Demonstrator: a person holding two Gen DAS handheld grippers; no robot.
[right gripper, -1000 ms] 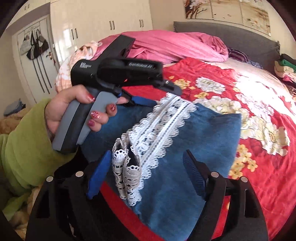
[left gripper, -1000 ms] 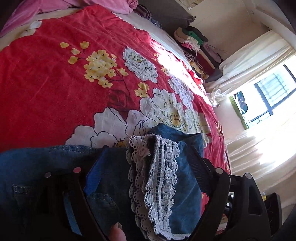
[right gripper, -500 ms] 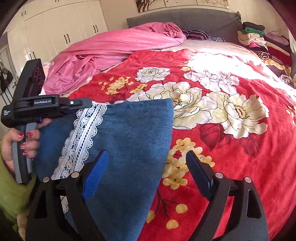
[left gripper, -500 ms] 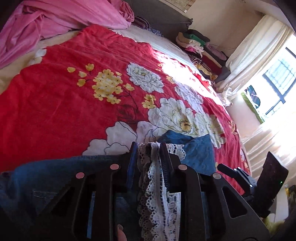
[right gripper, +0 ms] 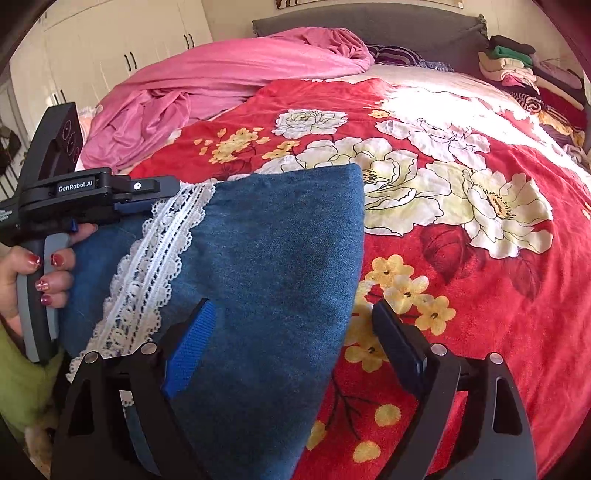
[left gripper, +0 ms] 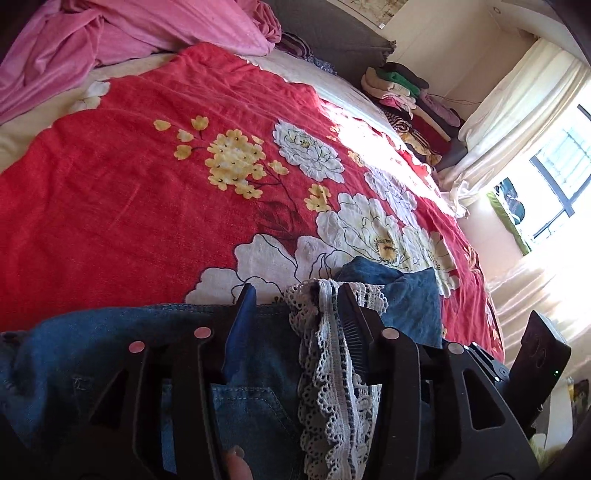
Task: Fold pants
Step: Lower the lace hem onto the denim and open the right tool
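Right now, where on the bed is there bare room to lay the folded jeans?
Free: the red floral blanket between the blue lace-trimmed denim pants and the stacked clothes pile. Crowded: the crumpled pink sheet at the headboard side.

Blue denim pants (right gripper: 266, 258) edged with white openwork lace trim (right gripper: 159, 258); red bedspread (left gripper: 110, 192) printed with white and yellow flowers; plain pink blanket (right gripper: 229, 74); grey headboard (right gripper: 369, 26).
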